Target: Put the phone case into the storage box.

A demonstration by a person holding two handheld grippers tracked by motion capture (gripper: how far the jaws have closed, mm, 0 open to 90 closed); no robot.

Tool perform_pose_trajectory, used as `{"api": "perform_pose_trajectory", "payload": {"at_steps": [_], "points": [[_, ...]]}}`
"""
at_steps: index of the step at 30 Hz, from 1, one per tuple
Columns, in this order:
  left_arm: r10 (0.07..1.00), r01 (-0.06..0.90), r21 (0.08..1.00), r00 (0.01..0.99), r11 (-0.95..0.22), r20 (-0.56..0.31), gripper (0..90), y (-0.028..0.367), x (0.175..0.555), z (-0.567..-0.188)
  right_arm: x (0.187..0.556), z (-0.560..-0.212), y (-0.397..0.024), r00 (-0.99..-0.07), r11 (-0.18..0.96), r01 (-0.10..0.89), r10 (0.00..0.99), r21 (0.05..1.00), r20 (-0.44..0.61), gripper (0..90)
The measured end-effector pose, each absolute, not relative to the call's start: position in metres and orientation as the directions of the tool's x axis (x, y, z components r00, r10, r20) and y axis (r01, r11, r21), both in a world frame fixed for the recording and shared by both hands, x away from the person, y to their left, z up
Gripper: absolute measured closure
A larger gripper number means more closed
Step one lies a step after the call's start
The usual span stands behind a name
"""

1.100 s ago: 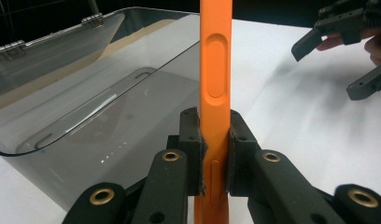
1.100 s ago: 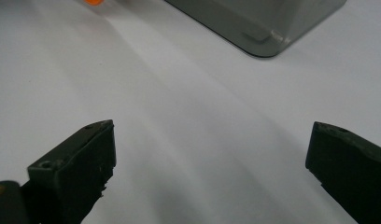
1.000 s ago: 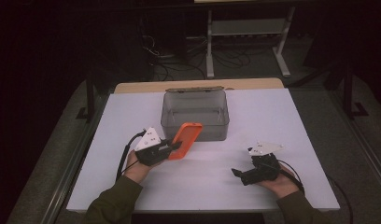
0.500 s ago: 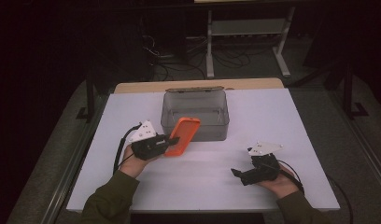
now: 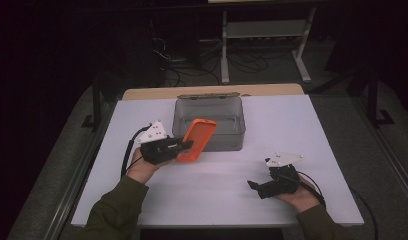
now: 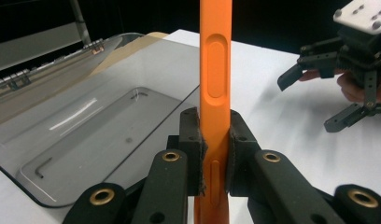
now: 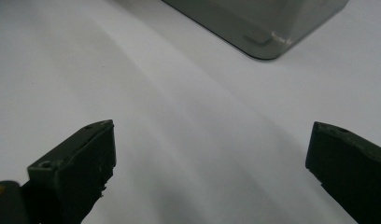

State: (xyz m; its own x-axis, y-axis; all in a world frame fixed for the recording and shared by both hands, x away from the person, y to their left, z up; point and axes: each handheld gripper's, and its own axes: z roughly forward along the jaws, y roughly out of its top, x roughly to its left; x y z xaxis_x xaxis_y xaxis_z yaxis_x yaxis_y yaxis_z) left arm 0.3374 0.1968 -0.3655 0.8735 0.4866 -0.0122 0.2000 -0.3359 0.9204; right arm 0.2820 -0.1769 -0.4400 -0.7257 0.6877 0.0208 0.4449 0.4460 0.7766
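An orange phone case (image 5: 196, 140) is held on edge by my left gripper (image 5: 184, 145), which is shut on its lower part. In the left gripper view the case (image 6: 215, 84) rises straight up between the two pads (image 6: 193, 149). It hovers at the front left corner of a clear grey plastic box (image 5: 210, 122) that stands open-topped on the white table (image 5: 302, 125). A small hex key (image 6: 41, 168) lies on the box floor. My right gripper (image 5: 256, 187) rests low near the table's front right, jaws wide open with nothing between them (image 7: 207, 168).
The box's corner (image 7: 268, 42) lies ahead of the right gripper, with bare white table between. A wooden strip (image 5: 207, 91) runs along the table's far edge. Beyond it stand a metal shelf frame (image 5: 264, 35) and cables (image 5: 177, 55) on the dark floor.
My left gripper has carried the orange case up and slightly toward the box, tilting it more upright. The right gripper has stayed put.
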Motion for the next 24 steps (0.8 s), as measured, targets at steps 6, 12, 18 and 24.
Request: {"api": "perform_pose_trajectory", "payload": {"at_steps": [6, 12, 18, 24], "points": [[0.475, 0.207, 0.920, 0.880, -0.332, -0.027, 80.0, 0.198, 0.344, -0.359, 0.282, -0.440, -0.177, -0.725, 0.446, 0.447, 0.688, 0.776, 0.022, 1.2], [0.462, 0.206, 0.917, 0.886, -0.342, -0.027, 80.0, 0.194, 0.350, -0.352, 0.282, -0.440, -0.177, -0.728, 0.449, 0.443, 0.685, 0.776, 0.020, 1.2], [0.453, 0.203, 0.918, 0.891, -0.341, -0.029, 80.0, 0.191, 0.357, -0.344, 0.282, -0.440, -0.177, -0.728, 0.446, 0.444, 0.685, 0.777, 0.023, 1.2], [0.449, 0.197, 0.920, 0.893, -0.338, -0.026, 80.0, 0.191, 0.363, -0.334, 0.282, -0.439, -0.177, -0.728, 0.444, 0.444, 0.685, 0.778, 0.024, 1.2]]}}
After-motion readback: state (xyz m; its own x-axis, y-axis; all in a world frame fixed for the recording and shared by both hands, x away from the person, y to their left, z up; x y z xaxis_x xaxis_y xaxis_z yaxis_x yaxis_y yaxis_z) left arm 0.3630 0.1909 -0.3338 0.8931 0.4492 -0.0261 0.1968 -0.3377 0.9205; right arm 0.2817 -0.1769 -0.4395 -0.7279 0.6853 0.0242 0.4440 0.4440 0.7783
